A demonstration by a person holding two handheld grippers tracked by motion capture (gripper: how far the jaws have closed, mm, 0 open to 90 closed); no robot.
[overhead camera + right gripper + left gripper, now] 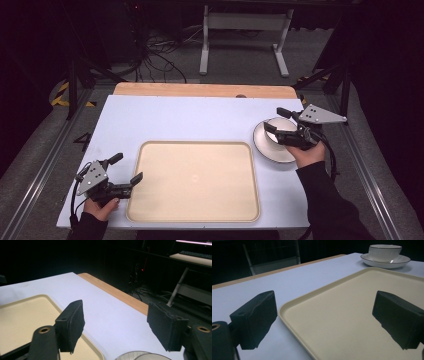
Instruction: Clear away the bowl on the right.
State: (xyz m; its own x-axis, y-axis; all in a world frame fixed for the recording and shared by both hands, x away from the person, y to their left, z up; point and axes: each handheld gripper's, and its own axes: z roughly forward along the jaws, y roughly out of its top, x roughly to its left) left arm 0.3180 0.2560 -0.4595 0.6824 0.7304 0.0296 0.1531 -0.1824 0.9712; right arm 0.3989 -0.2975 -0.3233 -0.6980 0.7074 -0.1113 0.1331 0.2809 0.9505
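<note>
Right gripper [275,120]: jaws apart, nothing between the pads. In the right gripper view the gap shows bare white table [105,315] and the wooden edge strip [117,293] beyond it. The gripper sits above the cup [278,131], one jaw over the cup's far rim, the other over its near-left rim (contact can't be confirmed from the high view). The cup's rim [140,356] just enters the right gripper view, below and between the pads, no pad on it. The cup stands upright on a white saucer [265,147], directly under the fingers; right hand [306,152] is at the saucer's near-right edge.

Left gripper [128,169]: jaws wide apart, empty. One pad [254,320] hangs over bare table just outside the tray's corner, the other pad [398,317] over the tray's floor, so the rim of the beige tray [294,302] runs between the fingers. Can't tell whether either pad touches anything. Left hand [100,205] is at the table's near-left corner.

From the left fingers, cup [384,252] and saucer [387,263] are well apart, past the tray's far corner. The tray [150,150] lies between the two grippers, nothing on it; the saucer sits just beside its far-right corner, not touching it as far as I can see.
</note>
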